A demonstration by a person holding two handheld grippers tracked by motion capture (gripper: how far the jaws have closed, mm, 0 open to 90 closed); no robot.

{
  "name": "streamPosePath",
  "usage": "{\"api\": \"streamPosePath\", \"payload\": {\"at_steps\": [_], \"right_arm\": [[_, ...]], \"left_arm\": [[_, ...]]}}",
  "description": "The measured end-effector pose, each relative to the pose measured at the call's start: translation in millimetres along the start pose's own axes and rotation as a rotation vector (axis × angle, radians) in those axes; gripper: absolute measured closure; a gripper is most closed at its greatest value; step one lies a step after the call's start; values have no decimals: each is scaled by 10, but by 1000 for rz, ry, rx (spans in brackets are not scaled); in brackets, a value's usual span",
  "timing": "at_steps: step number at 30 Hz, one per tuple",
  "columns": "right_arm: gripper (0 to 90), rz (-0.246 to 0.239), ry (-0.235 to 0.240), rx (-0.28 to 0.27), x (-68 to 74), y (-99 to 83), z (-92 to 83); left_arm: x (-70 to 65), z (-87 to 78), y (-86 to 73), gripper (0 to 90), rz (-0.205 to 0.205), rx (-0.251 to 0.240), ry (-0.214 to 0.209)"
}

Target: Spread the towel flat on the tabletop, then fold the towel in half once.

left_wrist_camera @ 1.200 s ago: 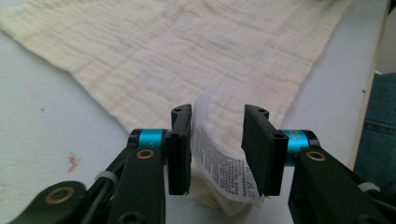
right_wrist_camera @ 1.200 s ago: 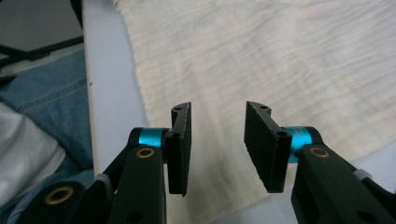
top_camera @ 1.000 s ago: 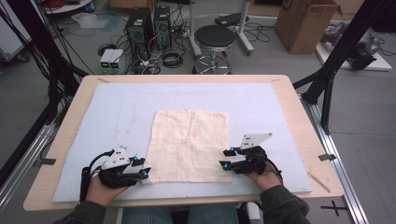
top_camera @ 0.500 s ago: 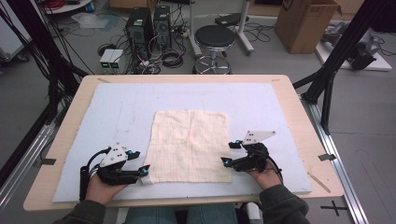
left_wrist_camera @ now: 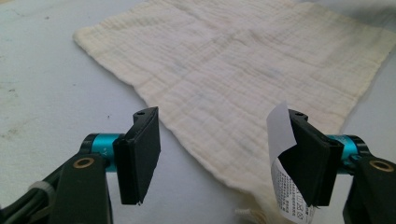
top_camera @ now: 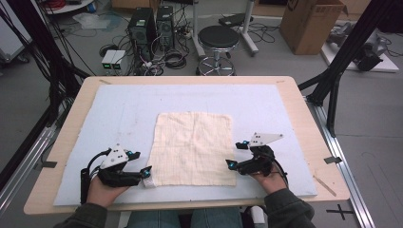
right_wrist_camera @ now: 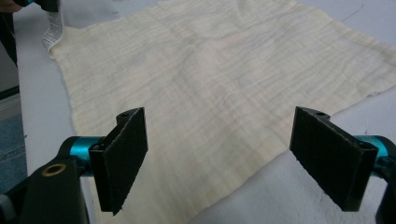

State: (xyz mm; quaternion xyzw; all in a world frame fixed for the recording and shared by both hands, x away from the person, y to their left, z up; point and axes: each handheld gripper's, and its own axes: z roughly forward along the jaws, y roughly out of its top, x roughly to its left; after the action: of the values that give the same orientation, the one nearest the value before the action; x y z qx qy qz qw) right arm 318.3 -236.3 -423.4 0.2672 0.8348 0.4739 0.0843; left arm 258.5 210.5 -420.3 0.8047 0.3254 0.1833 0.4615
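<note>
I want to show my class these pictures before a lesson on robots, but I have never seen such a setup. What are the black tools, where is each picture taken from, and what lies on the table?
A person sits at a table with a hand-held gripper in each hand: the left gripper and the right gripper. One camera looks down from above; the others ride on each gripper, looking along its black jaws. A cream cloth lies flat on a pale mat. Both pairs of jaws have just been opening and now stand apart at the cloth's near corners, holding nothing. The cloth's white label leans against one left jaw.
</note>
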Motion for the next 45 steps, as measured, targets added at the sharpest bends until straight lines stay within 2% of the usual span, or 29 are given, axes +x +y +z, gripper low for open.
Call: {"api": "streamPosePath", "payload": {"at_steps": [18,22,26,29,31,34,36,39,41,42,45], "right_arm": [[187,-8,-2,9,49,11,20],[187,3,3,9,42,22,40],[187,-5,2,6,12,54,54],[187,0,-1,5,-13,78,49],[187,1,-5,15,-43,87,53],[186,26,10,36,-103,107,59],[180,24,-1,36,-140,144,53],[145,49,-16,31,-210,215,59],[143,60,-4,38,-276,273,87],[143,61,-7,42,-292,294,94],[141,50,-24,51,-368,393,120]], "left_arm": [[10,-12,16,320,6,-9,-4],[16,3,23,368,11,8,-27],[21,17,57,365,14,7,-17],[47,41,90,367,-8,4,-17],[97,66,128,389,-43,20,-36],[141,99,172,407,-71,13,-55],[178,125,207,407,-67,13,-53],[242,180,278,413,-84,4,-57],[289,230,334,426,-78,10,-46],[334,260,378,425,-82,26,-58],[400,322,476,424,-93,20,-53]]}}
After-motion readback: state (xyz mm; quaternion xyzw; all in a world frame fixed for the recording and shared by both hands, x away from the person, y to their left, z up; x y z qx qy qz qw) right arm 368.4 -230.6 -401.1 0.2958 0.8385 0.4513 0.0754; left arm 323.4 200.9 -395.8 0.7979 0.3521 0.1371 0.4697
